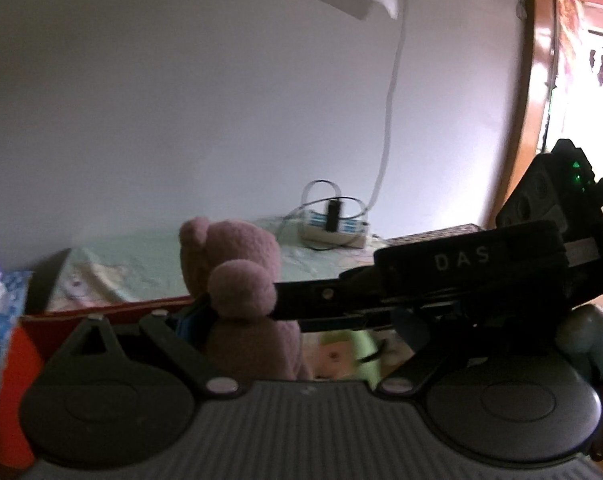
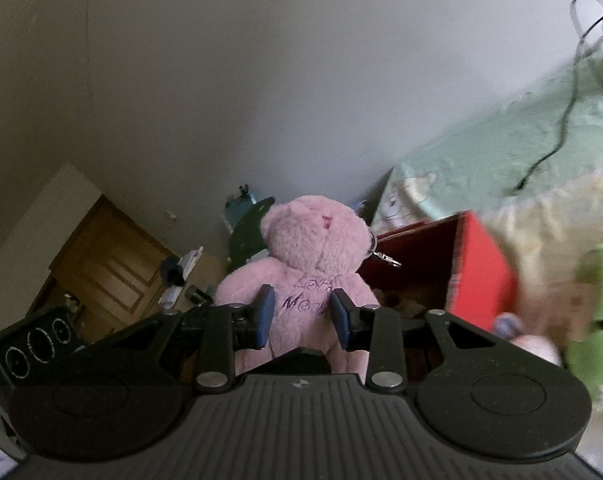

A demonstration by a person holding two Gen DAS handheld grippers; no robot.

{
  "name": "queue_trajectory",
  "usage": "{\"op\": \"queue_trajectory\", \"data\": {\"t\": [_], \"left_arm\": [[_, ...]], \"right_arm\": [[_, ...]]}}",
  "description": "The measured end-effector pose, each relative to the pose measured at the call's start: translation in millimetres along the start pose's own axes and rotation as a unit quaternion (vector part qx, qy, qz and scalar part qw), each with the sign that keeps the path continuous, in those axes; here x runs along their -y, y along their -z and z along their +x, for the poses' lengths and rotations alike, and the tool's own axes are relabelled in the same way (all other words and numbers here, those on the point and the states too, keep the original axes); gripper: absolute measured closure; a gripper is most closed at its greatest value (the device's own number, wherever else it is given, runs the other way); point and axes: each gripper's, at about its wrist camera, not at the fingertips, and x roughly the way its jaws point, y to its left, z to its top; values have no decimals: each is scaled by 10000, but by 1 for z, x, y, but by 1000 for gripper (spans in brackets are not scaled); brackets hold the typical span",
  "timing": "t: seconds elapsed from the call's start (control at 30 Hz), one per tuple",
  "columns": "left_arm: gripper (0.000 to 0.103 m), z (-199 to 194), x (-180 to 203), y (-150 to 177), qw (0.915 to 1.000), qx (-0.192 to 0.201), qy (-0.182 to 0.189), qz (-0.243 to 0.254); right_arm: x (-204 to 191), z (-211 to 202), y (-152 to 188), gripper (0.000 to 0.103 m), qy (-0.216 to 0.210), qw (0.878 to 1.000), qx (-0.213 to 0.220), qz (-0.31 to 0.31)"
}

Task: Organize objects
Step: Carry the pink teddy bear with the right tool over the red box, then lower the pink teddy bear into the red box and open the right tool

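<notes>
Right wrist view: my right gripper (image 2: 301, 316) has its blue pads (image 2: 264, 316) pressed into both sides of the pink teddy bear (image 2: 313, 264), at the belly where the purple stitched lettering sits. So it's clamped on the bear, which stands upright between the jaws, head up, facing my camera, a metal clip (image 2: 385, 258) dangling off one ear. Bear is held in the air w/ the red box (image 2: 481, 268) just behind and to its right; box is open (I can see into its dark inside, contents too dim to name). Green toy (image 2: 597, 312) blurs at the far right on the bed (image 2: 501, 160).

From the left wrist view I see the bear's back & ear (image 1: 241, 288) right in front of my left gripper (image 1: 237, 320), w/ the right gripper's black body (image 1: 461, 276) reaching in across from the right. Left gripper's fingers are mostly hidden behind the bear and the blue pad barely shows, so I can't tell if it's open or closed. Power strip (image 1: 333, 228) and its cord lie farther back on the bed.

What matters next, I'd judge: the box opening lies right-rear of the bear as my right gripper sees it, the bear's long axis is vertical, and the right hand already has it, so that hand is the one to carry it over the rim & lower it in.
</notes>
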Motion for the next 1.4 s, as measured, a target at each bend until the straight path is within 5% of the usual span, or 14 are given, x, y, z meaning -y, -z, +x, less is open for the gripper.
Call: {"op": "queue_trajectory", "data": {"t": [0.4,0.73,1.13,1.4], "left_arm": [[12,-3,-95,15,9967,-289,-752,-78],[12,23,-149,33,9911,-850,-969,-342],[12,37,-173,56,9813,-1500,-1130,-422],[12,30,-171,53,9796,-1522,-1276,-293]], "right_arm": [[-21,112,18,67,-148,9983,-459,315],[-5,165,26,66,28,9924,-874,866],[0,200,40,69,684,9816,-1593,797],[-2,199,40,67,654,9829,-1554,736]]}}
